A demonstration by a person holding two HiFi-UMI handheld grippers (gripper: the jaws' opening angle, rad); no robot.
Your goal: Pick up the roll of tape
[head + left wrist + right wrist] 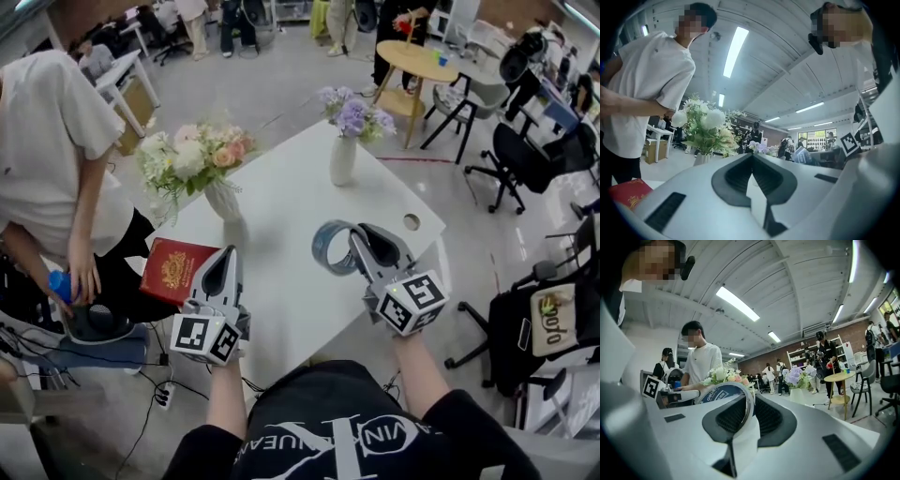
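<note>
The roll of tape (327,247) is a grey-blue ring held off the white table (291,192), a little right of its middle. My right gripper (356,241) is shut on the ring's wall. In the right gripper view the tape (720,392) stands on edge left of the jaws, its wall pinched between the dark pads (771,416) of the right gripper (750,404). My left gripper (228,254) hovers over the table's front left with its jaws closed together and nothing held. In its own view the left gripper (752,160) has its tips meeting.
A red book (175,270) lies at the table's left edge beside my left gripper. Two flower vases stand further back: a pink-and-white bouquet (193,157) and purple flowers (355,116). A person (49,159) bends at the left. Office chairs (523,157) crowd the right side.
</note>
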